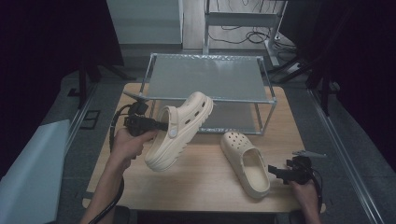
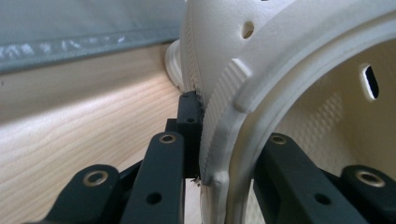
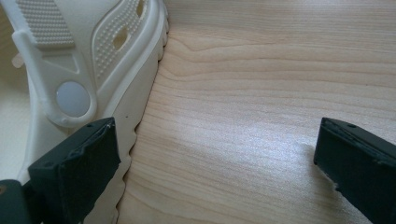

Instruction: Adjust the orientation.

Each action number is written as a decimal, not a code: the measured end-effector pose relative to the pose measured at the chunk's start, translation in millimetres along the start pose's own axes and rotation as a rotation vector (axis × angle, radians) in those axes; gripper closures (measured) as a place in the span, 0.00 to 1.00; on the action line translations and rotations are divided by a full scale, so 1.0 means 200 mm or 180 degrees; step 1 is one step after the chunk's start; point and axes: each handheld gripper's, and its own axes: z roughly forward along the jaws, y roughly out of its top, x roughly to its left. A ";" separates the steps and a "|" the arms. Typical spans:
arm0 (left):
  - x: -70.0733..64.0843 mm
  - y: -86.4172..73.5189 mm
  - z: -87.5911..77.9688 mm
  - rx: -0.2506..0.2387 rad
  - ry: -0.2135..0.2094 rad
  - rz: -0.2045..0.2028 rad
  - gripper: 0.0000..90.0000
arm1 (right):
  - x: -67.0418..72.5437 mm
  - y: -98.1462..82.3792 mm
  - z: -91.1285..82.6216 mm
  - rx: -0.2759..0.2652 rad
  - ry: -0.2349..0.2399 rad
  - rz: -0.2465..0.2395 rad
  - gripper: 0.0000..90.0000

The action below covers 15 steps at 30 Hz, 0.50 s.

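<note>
Work in hand: a pair of cream clogs going toward the metal rack (image 1: 211,99) at the far side of the wooden table (image 1: 205,182); a judgement from how things lie.
Left gripper (image 1: 161,125): clamped on the raised clog (image 1: 180,130); in the left gripper view one black jaw sits outside the clog's side wall (image 2: 219,116) and the other inside the opening, pads pressing on the wall.
Raised clog: held clear of the tabletop, tilted, toe up and pointing toward the rack, heel end low and toward the person; the rack's upper shelf lies just beyond the toe.
Right gripper (image 1: 274,171): jaws spread wide, nothing between them but bare wood; one fingertip (image 3: 79,158) stands just beside the sole of the second clog (image 1: 246,163), apparently touching or nearly so.
Second clog: flat on the table, sole down, toe toward the rack, heel toward the person; its long axis runs near to far, slightly slanted.
Deciding relation: the second clog lies to the left of the right gripper, heel end nearest; the right hand (image 1: 306,196) is much the nearer to it; the left is occupied.
Likely next need: a sideways shift of the open jaws so that they straddle the heel rim.
</note>
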 end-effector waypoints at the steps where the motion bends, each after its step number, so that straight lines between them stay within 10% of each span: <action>1: 0.00 0.01 0.00 -0.0016 -0.0010 -0.0017 0.86 | 0.00 0.00 0.00 0.0000 0.0000 0.0000 0.00; 15: 0.00 0.25 -0.05 -0.0299 -0.0079 -0.0227 0.86 | 0.00 0.00 0.00 -0.0022 -0.0013 0.0009 0.02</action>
